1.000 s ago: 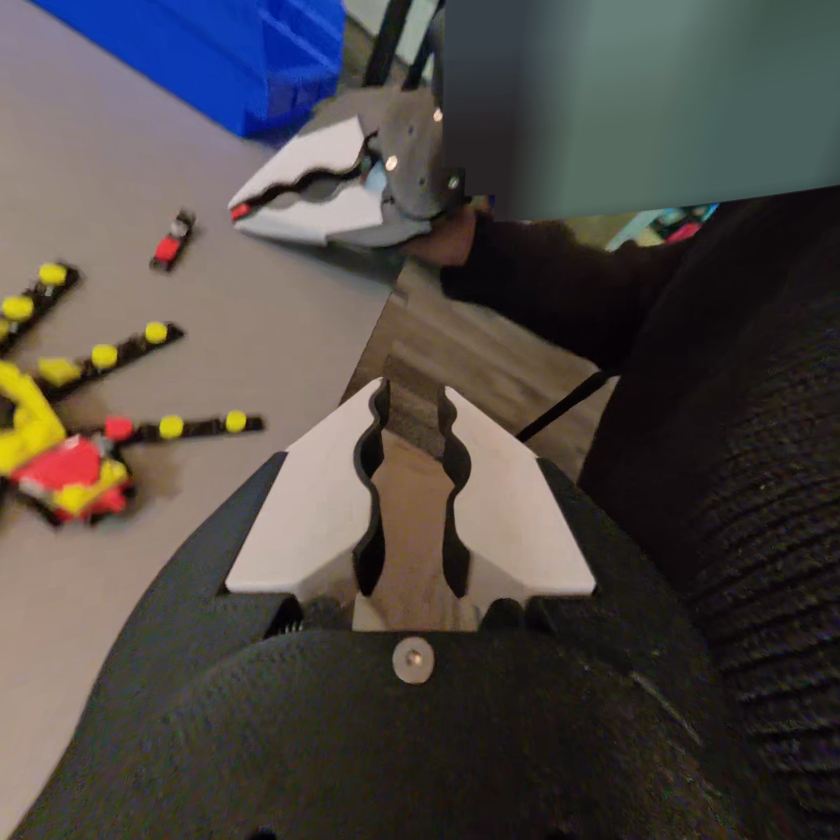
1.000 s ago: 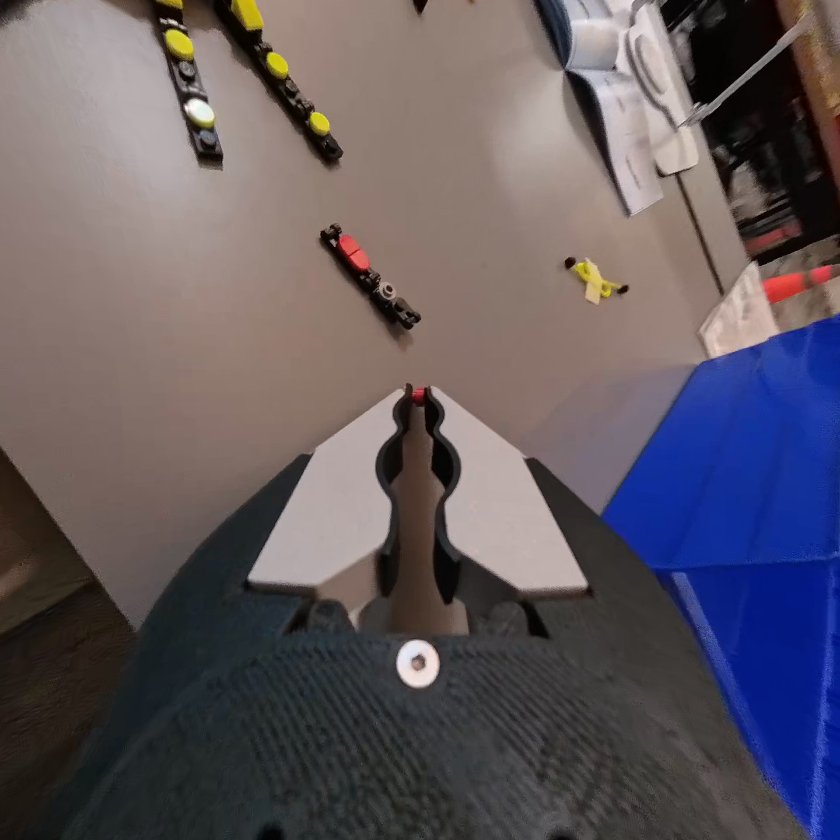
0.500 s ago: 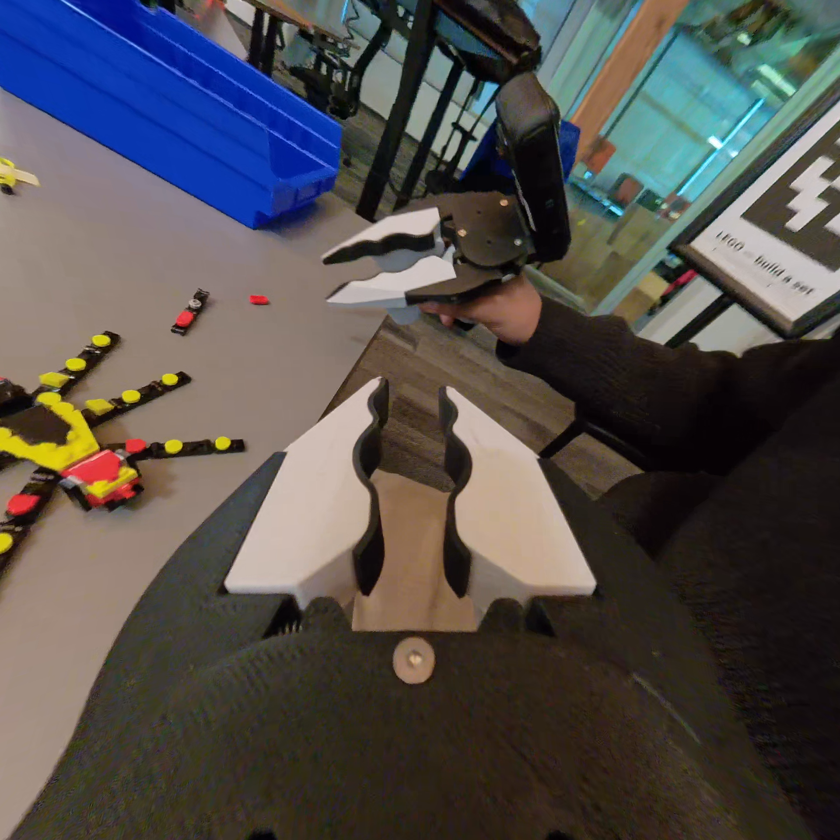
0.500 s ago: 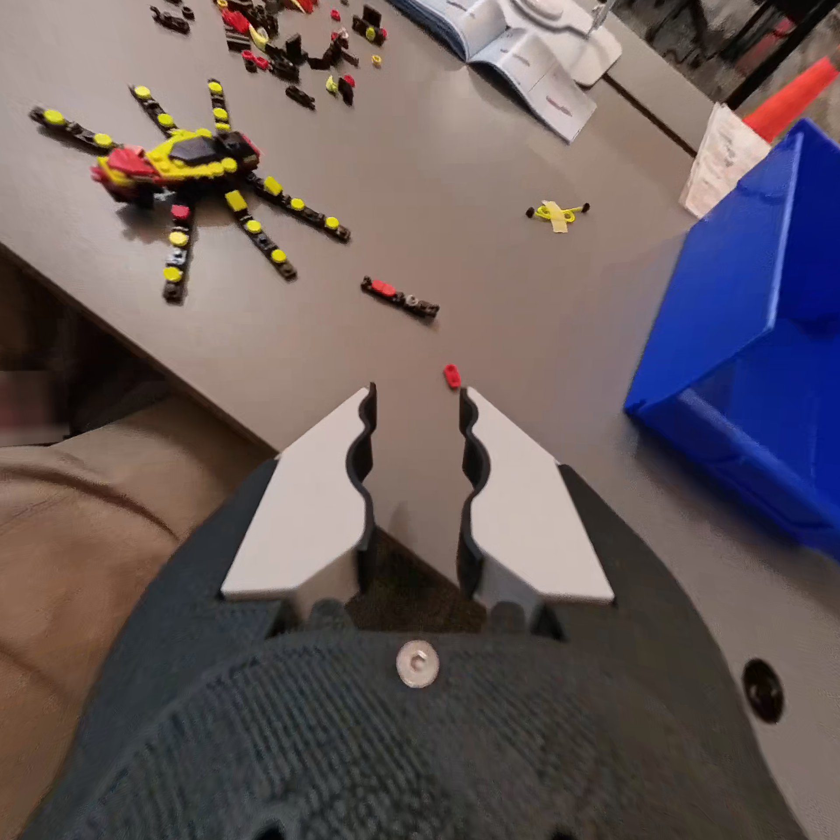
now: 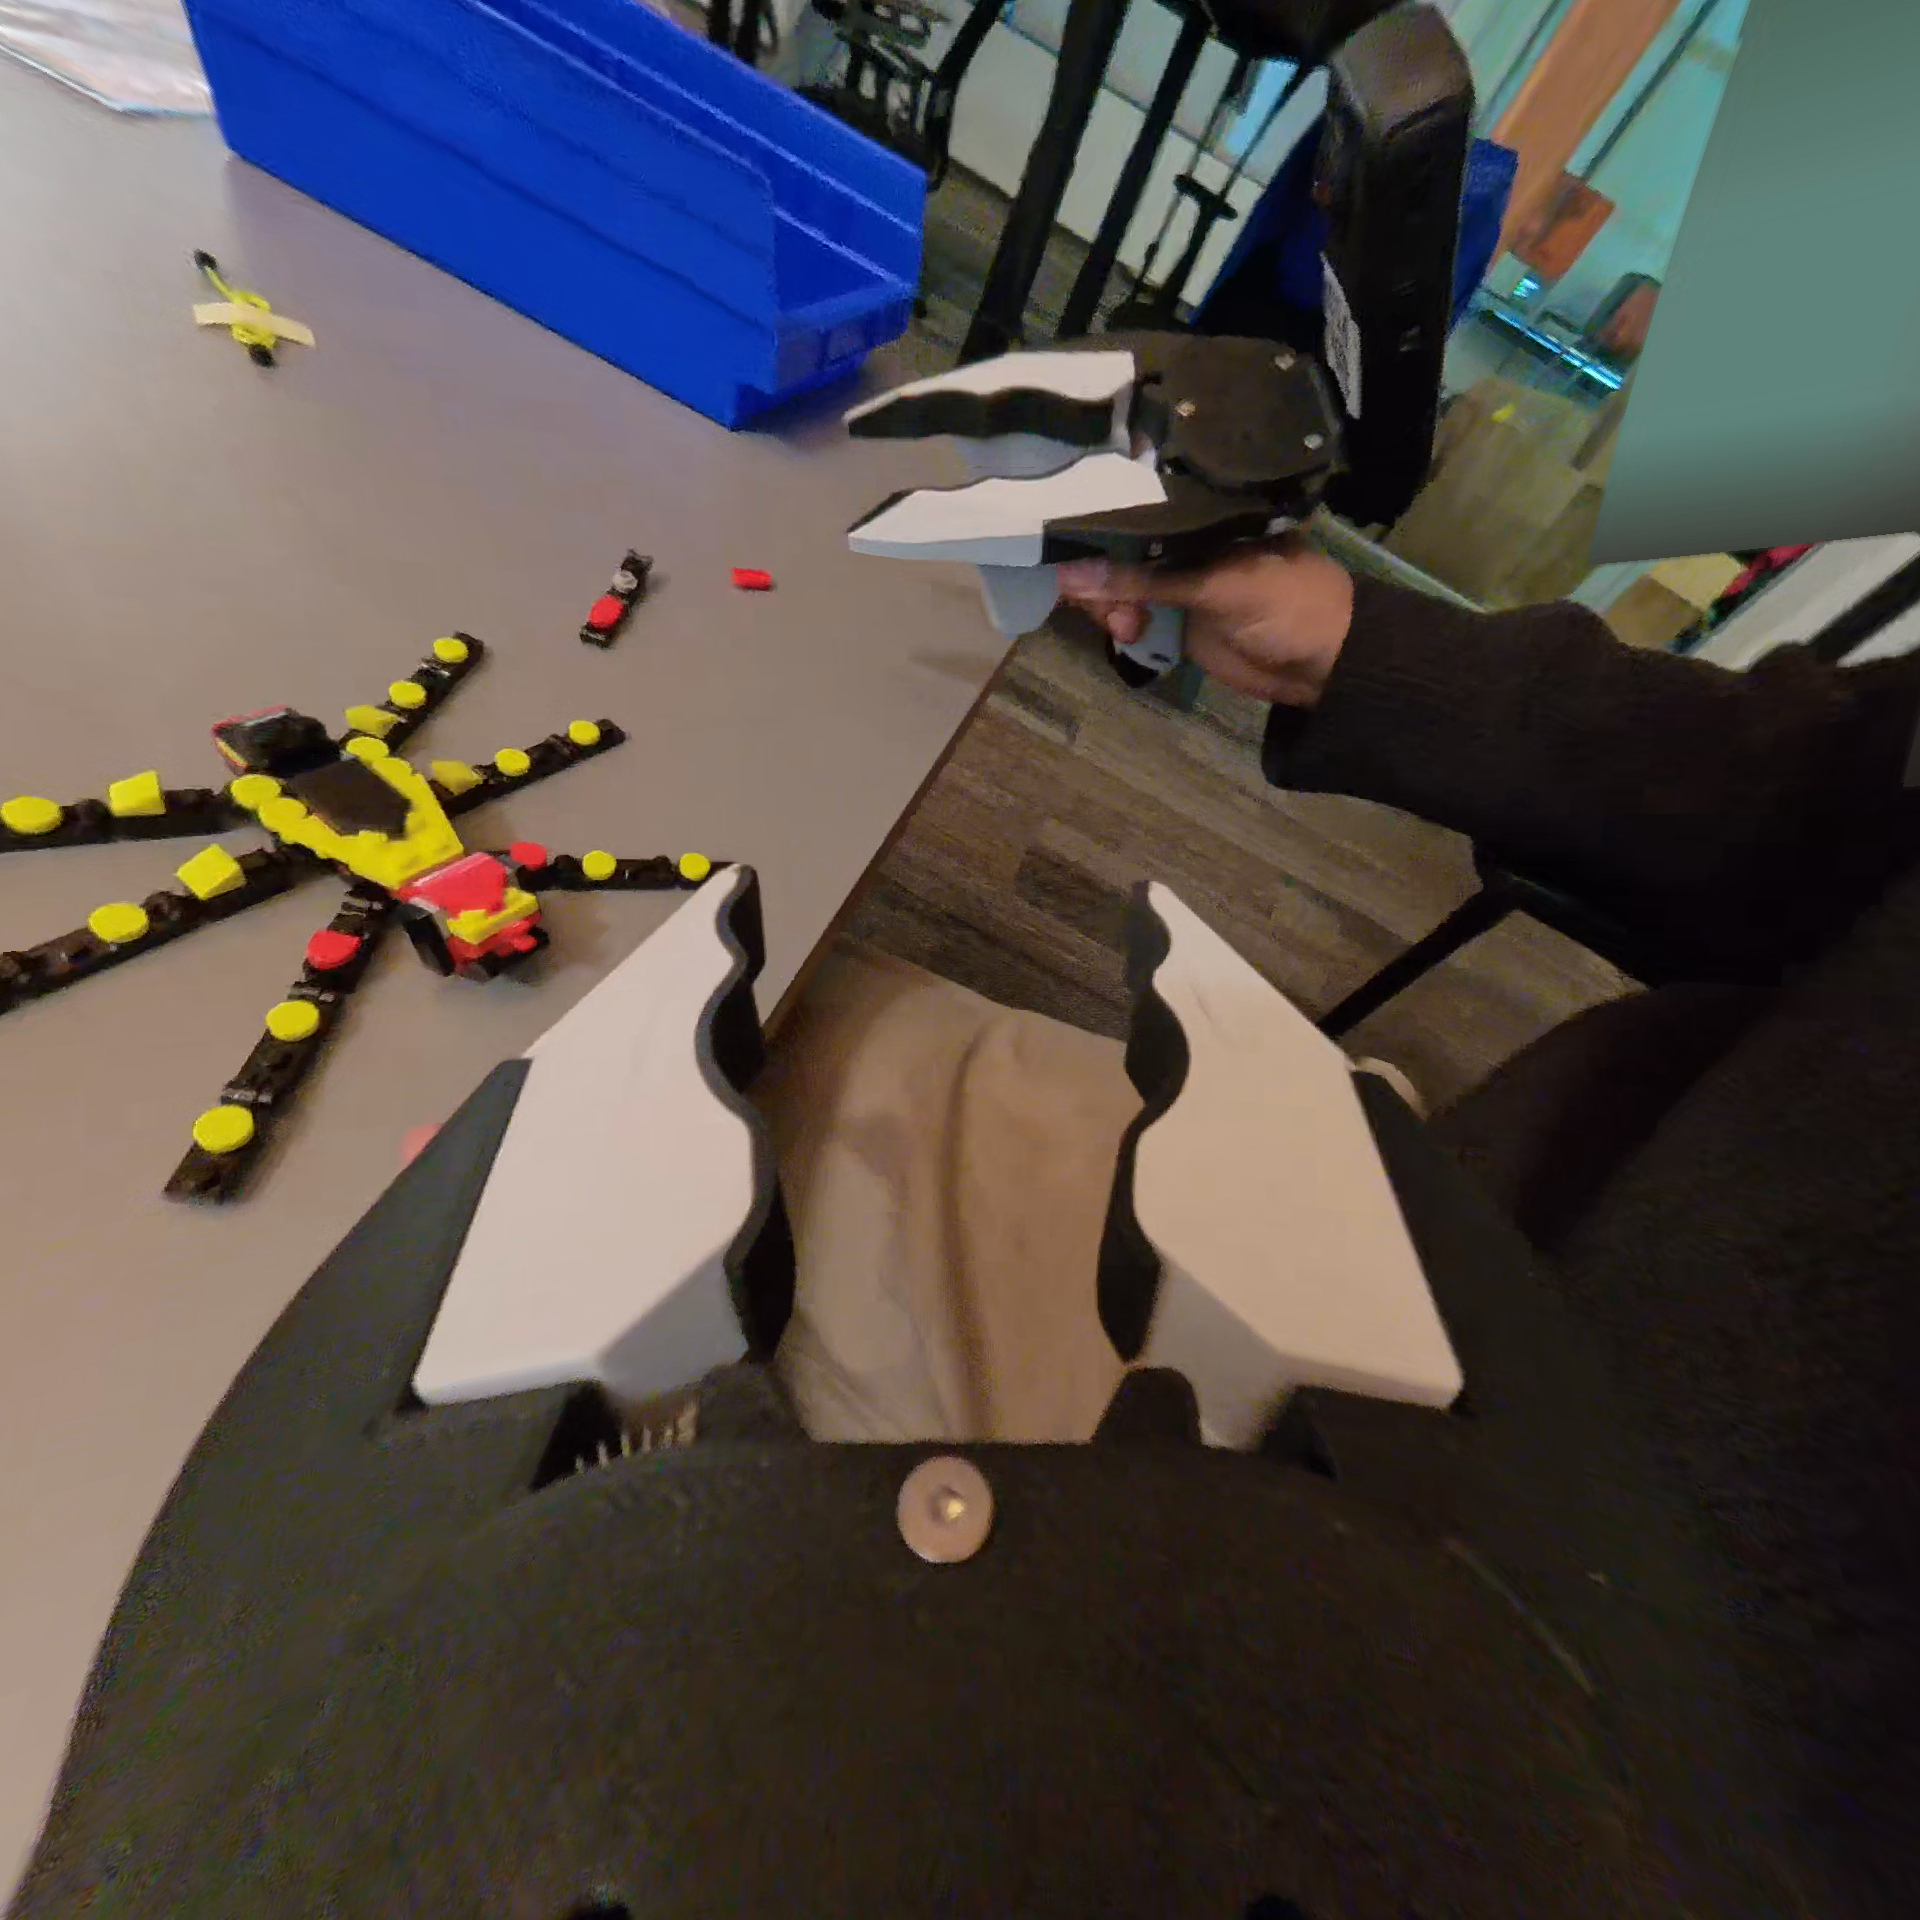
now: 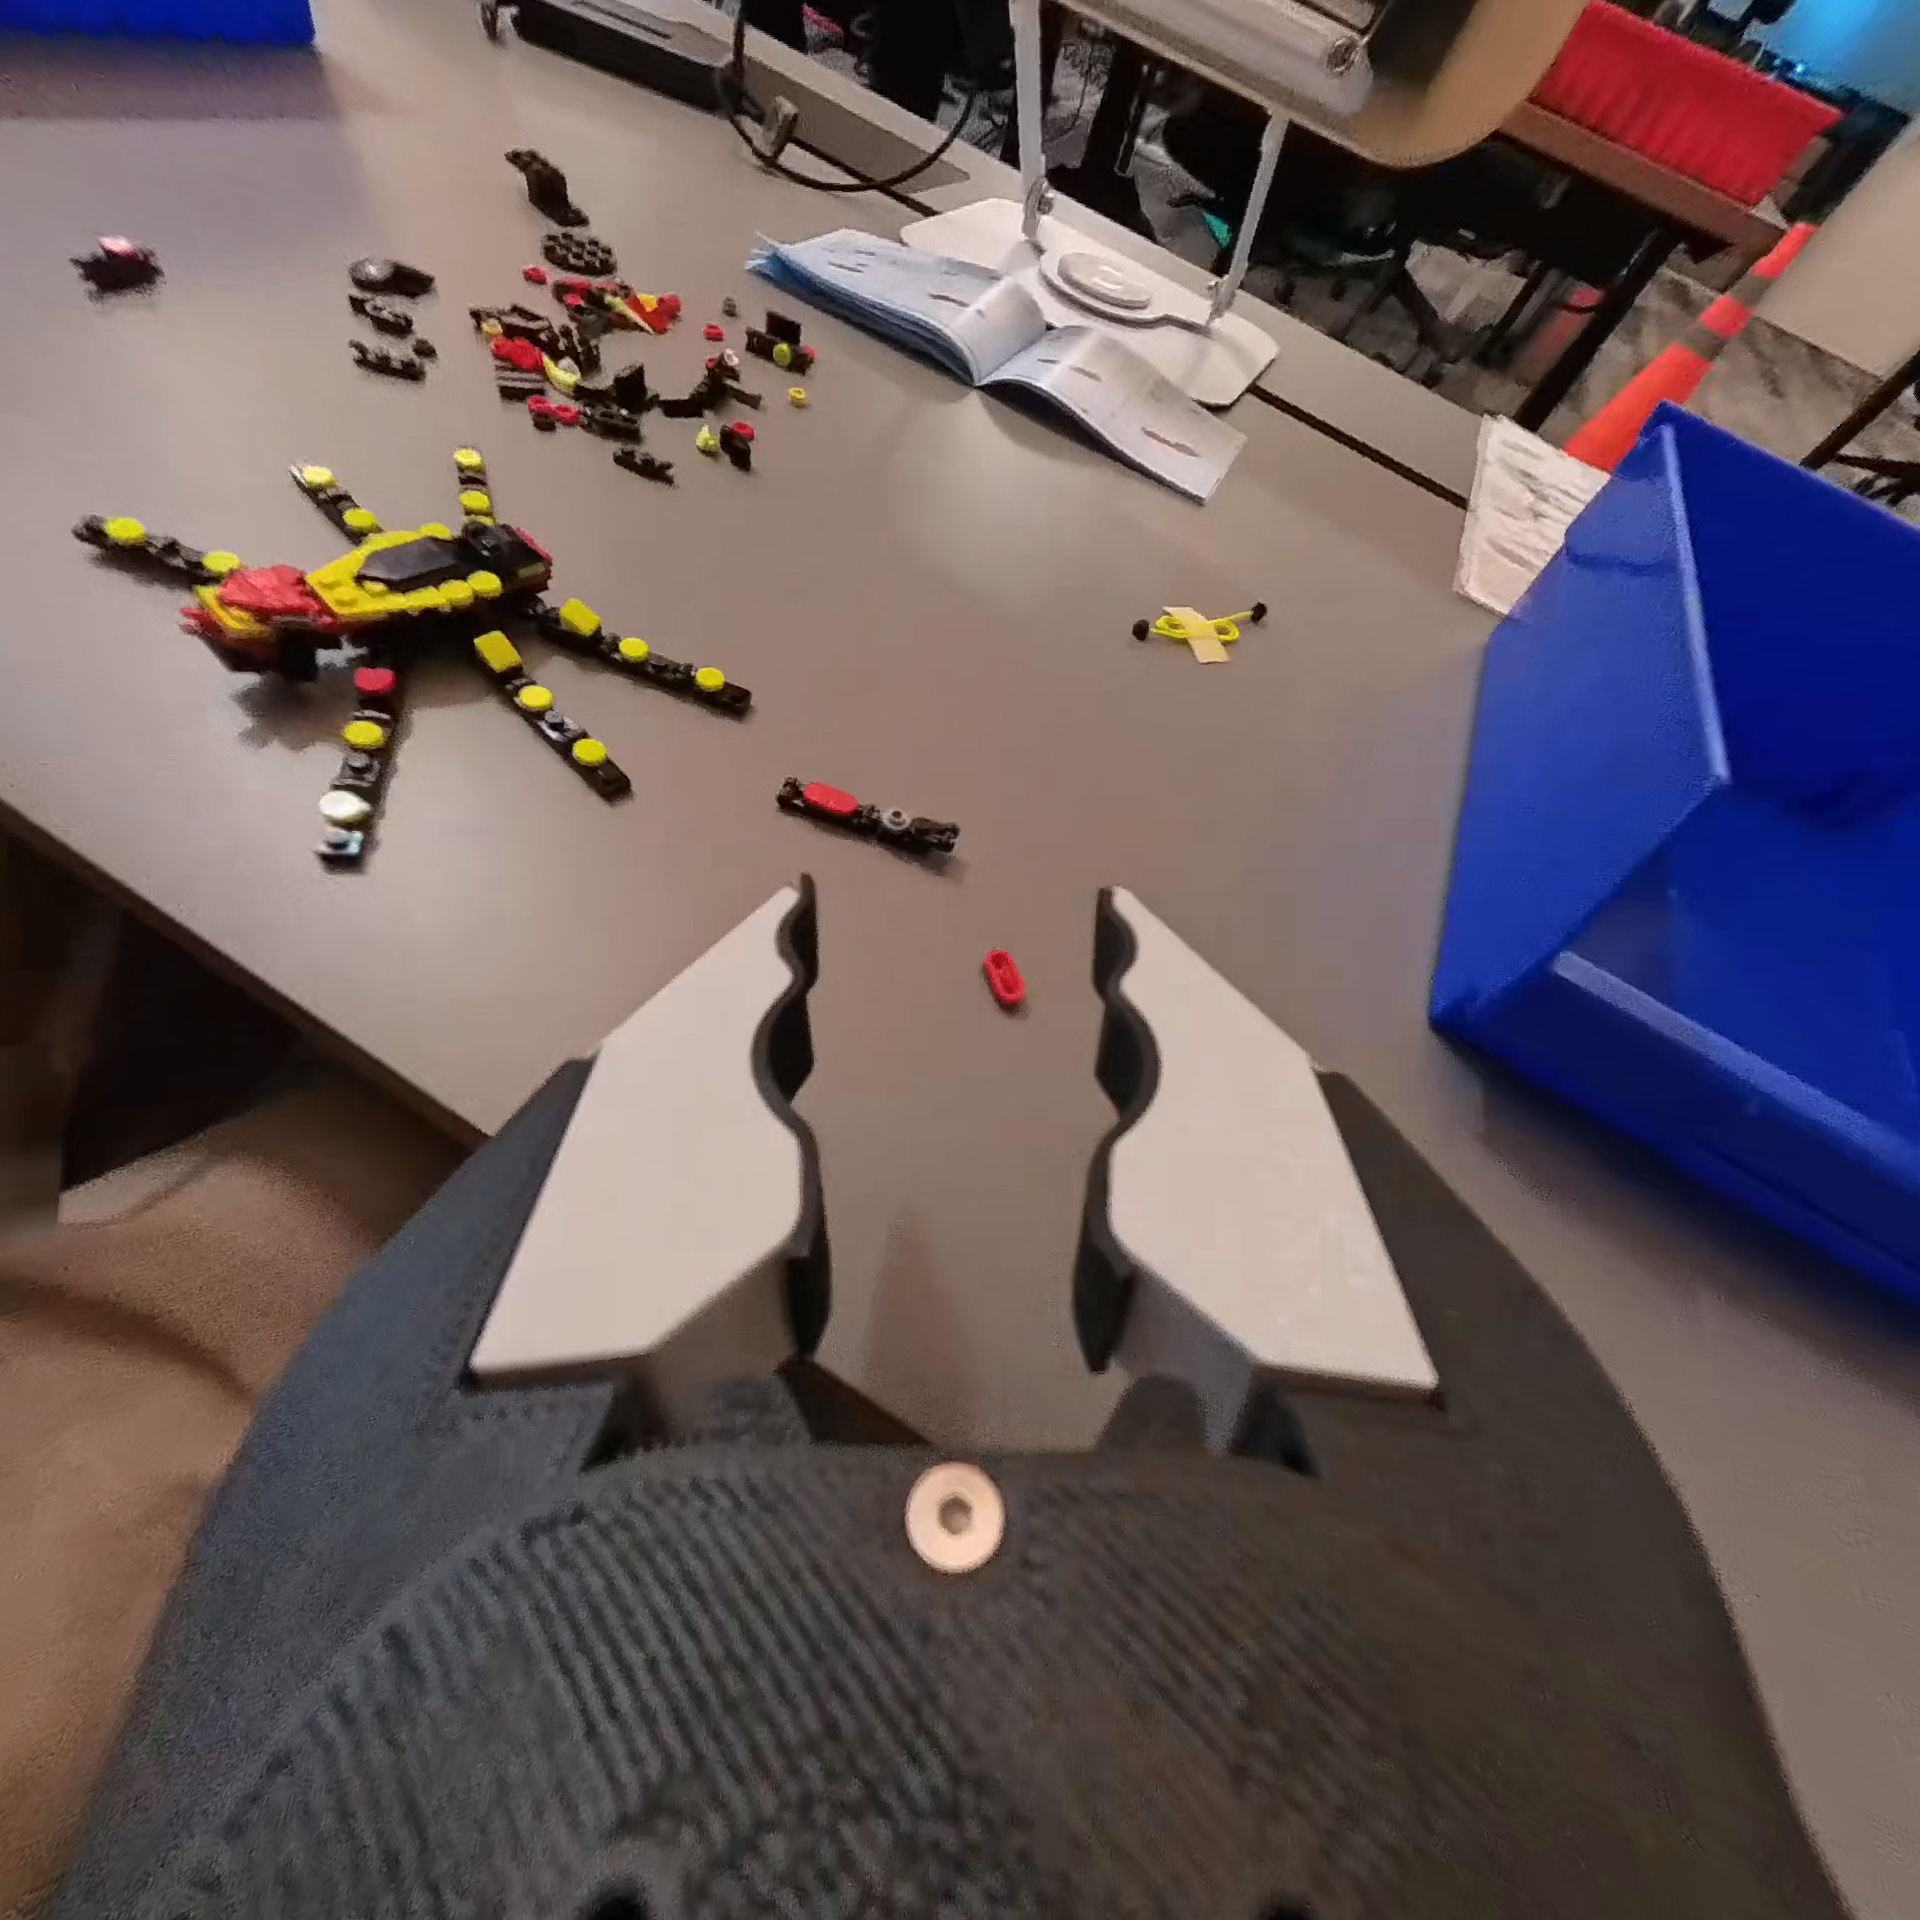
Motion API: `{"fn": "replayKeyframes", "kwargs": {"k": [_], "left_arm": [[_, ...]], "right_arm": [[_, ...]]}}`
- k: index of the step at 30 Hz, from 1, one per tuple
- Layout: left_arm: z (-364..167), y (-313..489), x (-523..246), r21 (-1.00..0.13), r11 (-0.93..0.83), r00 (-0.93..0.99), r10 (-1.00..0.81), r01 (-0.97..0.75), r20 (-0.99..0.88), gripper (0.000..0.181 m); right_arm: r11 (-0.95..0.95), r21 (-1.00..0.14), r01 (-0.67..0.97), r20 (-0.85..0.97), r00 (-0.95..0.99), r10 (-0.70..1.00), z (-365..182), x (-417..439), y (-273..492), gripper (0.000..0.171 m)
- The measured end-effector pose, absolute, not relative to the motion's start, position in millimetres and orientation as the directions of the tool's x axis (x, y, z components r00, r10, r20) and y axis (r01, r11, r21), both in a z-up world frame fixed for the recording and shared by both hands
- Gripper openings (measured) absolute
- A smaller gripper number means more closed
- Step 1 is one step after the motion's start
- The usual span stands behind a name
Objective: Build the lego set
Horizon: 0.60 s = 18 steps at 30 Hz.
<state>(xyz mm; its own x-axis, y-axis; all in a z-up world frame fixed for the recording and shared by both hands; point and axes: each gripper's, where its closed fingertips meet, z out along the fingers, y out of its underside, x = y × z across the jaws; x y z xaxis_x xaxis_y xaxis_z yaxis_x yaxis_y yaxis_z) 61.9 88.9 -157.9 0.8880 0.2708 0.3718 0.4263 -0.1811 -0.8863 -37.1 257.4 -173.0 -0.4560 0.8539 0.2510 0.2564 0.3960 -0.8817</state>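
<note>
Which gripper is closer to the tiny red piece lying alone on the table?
Right. The right gripper hangs open just above and behind the tiny red piece. The left gripper is open too, back off the table edge, over the person's lap.

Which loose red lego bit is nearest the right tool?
The small red oval piece, lying alone on the table just ahead of the open right tool. The black strip with a red tile lies farther out; the loose pile farther still.

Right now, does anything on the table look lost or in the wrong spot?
Yes. One tiny red piece lies alone on the bare table, far from the loose parts pile. A short black strip also sits apart from the spider model. Both grippers are open and empty.
</note>
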Motion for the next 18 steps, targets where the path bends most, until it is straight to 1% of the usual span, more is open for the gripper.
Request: {"fn": "replayKeyframes", "kwargs": {"k": [1, 2, 4, 8, 10, 12, 14, 16, 18], "left_arm": [[-161, 90, 59, -0.885, -0.18, 0.89, 0.254, 0.429, 0.38, 0.072], [-163, 91, 54, -0.882, -0.177, 0.886, 0.251, 0.437, 0.389, 0.074], [-163, 96, 38, -0.871, -0.137, 0.866, 0.256, 0.473, 0.43, 0.073], [-149, 109, 3, -0.822, -0.032, 0.8, 0.256, 0.568, 0.543, 0.06], [-146, 115, -7, -0.819, -0.028, 0.797, 0.25, 0.573, 0.549, 0.059], [-145, 120, -11, -0.827, -0.052, 0.809, 0.252, 0.559, 0.531, 0.058], [-142, 125, -11, -0.834, -0.068, 0.819, 0.244, 0.548, 0.519, 0.057], [-134, 129, -11, -0.832, -0.067, 0.82, 0.23, 0.551, 0.525, 0.055], [-128, 132, -13, -0.824, -0.051, 0.812, 0.215, 0.564, 0.542, 0.055]], "right_arm": [[0.416, -0.873, 0.255, 0.264, -0.471, 0.842, -177, -39, 259, 0.052], [0.434, -0.861, 0.264, 0.265, -0.497, 0.827, -184, -40, 260, 0.042], [0.439, -0.842, 0.315, 0.225, -0.535, 0.815, -199, -38, 267, 0.033], [0.406, -0.819, 0.404, 0.121, -0.57, 0.812, -217, -48, 276, 0.028], [0.451, -0.794, 0.407, 0.128, -0.614, 0.779, -222, -56, 274, 0.028], [0.519, -0.743, 0.422, 0.131, -0.669, 0.731, -232, -63, 273, 0.028], [0.532, -0.73, 0.429, 0.1, -0.703, 0.704, -233, -67, 271, 0.006], [0.554, -0.705, 0.442, 0.089, -0.72, 0.688, -232, -70, 273, 0.006], [0.529, -0.736, 0.423, 0.067, -0.731, 0.679, -215, -75, 266, 0.006]]}}
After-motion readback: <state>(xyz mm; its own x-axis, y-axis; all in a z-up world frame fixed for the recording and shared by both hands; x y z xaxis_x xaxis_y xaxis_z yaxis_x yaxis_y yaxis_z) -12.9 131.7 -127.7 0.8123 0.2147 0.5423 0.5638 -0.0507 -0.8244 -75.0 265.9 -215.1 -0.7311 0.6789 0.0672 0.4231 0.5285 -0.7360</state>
